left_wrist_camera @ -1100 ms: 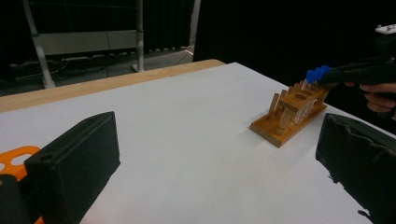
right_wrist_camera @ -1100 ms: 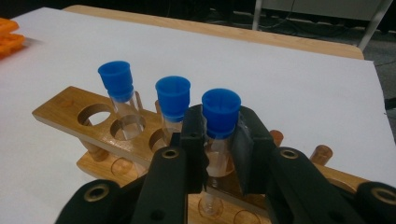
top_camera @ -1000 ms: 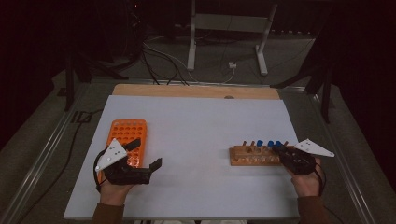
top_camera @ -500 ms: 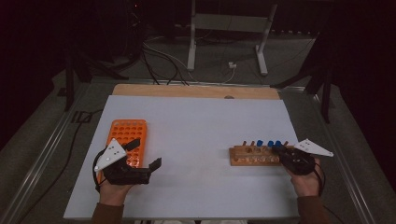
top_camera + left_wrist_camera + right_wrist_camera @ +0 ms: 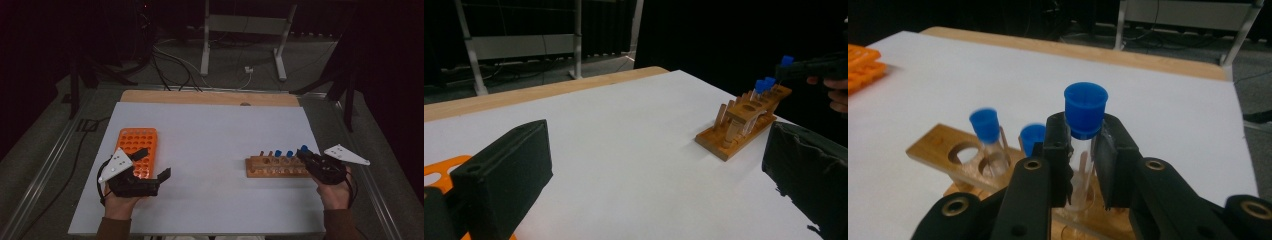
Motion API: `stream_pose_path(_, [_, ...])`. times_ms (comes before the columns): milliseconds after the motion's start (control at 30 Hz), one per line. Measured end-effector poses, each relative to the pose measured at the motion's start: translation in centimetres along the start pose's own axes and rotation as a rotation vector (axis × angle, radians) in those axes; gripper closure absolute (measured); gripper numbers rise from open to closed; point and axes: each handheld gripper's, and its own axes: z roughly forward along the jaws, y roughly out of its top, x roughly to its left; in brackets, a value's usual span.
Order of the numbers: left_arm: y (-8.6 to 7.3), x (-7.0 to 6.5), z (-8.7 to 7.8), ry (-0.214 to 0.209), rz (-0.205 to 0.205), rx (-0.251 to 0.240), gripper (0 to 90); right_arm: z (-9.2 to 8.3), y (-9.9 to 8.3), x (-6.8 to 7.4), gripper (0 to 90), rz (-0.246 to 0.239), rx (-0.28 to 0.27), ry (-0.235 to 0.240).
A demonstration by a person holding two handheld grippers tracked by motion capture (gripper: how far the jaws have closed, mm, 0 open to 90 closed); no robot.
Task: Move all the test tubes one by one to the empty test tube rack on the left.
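R hand (image 5: 334, 192) is coming in from the table's near edge by the near-right corner, wrist about level, pointing the right gripper (image 5: 306, 158) at the R end of the wooden test-tube rack (image 5: 276, 166). Its jaws are clenching the clear tube with the blue cap (image 5: 1085, 109) just under the cap. Tube is standing upright, long axis vertical, cap up, lower end at the rack's end hole (bottom is cut off behind the jaws, so can't tell how deep it's sitting). Two other blue-capped tubes (image 5: 984, 123) are standing in the rack, blurred. L hand (image 5: 120, 204) is resting near the near-left corner, left gripper (image 5: 152, 162) released w/ jaws wide apart, beside the orange plastic tube tray (image 5: 135, 146).
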Motion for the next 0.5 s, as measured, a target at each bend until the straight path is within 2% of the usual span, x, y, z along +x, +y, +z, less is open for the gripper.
stream_pose_path(500, [0.1, -0.2, 0.2, 0.009, 0.002, -0.006, 0.8, -2.4, 4.2, 0.3, 77.2, -0.032, -0.076, -0.011])
